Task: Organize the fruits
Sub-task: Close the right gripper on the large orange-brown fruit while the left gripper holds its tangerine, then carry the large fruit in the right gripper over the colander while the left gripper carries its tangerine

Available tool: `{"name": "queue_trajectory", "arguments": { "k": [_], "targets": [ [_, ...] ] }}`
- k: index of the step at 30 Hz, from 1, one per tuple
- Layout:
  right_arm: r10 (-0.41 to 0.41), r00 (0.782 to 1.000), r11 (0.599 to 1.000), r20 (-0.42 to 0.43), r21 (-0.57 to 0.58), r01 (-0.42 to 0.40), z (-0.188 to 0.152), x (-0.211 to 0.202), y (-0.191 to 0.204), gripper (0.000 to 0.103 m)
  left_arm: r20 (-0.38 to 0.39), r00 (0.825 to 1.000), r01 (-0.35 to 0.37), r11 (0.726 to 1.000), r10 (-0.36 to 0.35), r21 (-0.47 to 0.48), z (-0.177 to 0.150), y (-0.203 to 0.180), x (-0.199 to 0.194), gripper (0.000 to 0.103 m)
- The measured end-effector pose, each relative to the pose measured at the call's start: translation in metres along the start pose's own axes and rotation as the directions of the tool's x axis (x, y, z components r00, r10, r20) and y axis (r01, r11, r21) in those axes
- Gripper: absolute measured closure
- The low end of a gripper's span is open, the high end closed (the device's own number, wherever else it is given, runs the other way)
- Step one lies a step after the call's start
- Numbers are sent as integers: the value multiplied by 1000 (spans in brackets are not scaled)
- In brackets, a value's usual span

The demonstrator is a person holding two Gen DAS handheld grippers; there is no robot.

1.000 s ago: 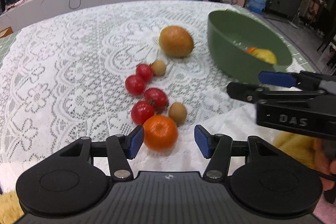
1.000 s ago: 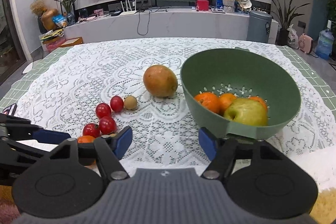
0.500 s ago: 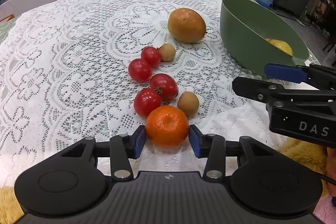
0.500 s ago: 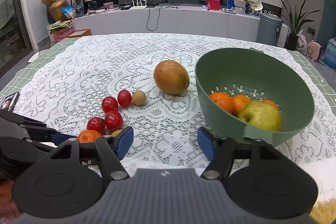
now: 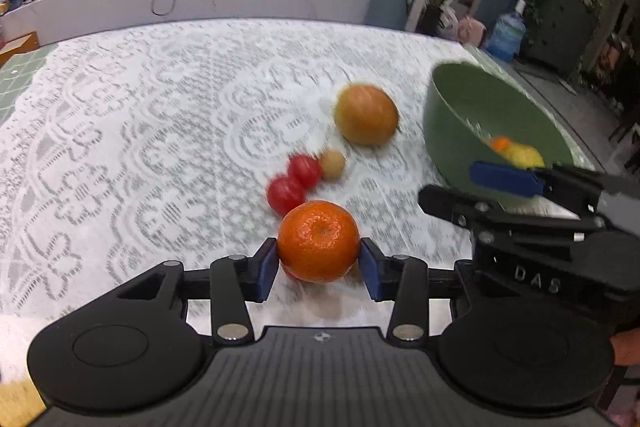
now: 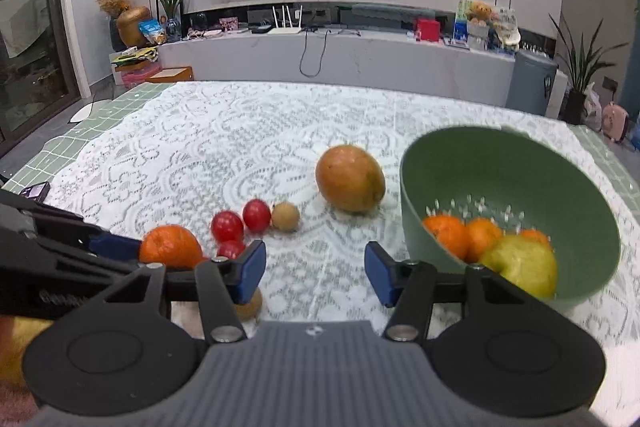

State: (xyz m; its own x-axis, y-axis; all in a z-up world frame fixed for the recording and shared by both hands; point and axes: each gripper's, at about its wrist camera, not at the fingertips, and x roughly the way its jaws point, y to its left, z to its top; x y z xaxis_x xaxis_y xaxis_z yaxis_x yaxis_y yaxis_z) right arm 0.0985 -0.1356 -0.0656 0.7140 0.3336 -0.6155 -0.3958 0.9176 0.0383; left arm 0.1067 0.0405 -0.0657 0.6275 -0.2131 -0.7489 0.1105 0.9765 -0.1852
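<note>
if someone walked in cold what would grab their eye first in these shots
The bright orange clamped between the blue pads of the left gripper, low in the middle of the left wrist view, above the lace tablecloth. Next, the green bowl at the right, holding more oranges and a yellow-green apple. A large mango sits beside the bowl, with red tomatoes left of it.

Even indoor light, fairly bright. The white lace tablecloth (image 5: pixel 160 131) smears with motion blur, as does the green plastic bowl (image 6: pixel 516 163). Fisheye bending curves the edges; a glossy orange tangerine (image 5: pixel 318 241) carries small highlights.
</note>
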Motion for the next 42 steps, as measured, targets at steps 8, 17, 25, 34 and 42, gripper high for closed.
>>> {"name": "queue_trajectory", "arguments": {
  "k": [8,17,25,34,42],
  "targets": [
    [-82,996,971,45,-221,90,26,18,18,50,35,999,-28,999,29,-31,41,12,8,54],
    [-121,993,928,-19,-358,106,56,69,21,48,87,995,-35,998,39,-46,58,23,35,54],
    [-182,977,889,-114,-443,114,69,112,22,46,91,995,-33,997,40,-69,55,41,50,54],
    [-219,954,865,-205,-494,92,71,139,26,43,71,995,-61,995,67,-81,52,48,59,54],
    [-244,935,864,-256,-496,90,72,155,27,43,61,996,-57,992,64,-111,53,53,61,54]
  ]
}}
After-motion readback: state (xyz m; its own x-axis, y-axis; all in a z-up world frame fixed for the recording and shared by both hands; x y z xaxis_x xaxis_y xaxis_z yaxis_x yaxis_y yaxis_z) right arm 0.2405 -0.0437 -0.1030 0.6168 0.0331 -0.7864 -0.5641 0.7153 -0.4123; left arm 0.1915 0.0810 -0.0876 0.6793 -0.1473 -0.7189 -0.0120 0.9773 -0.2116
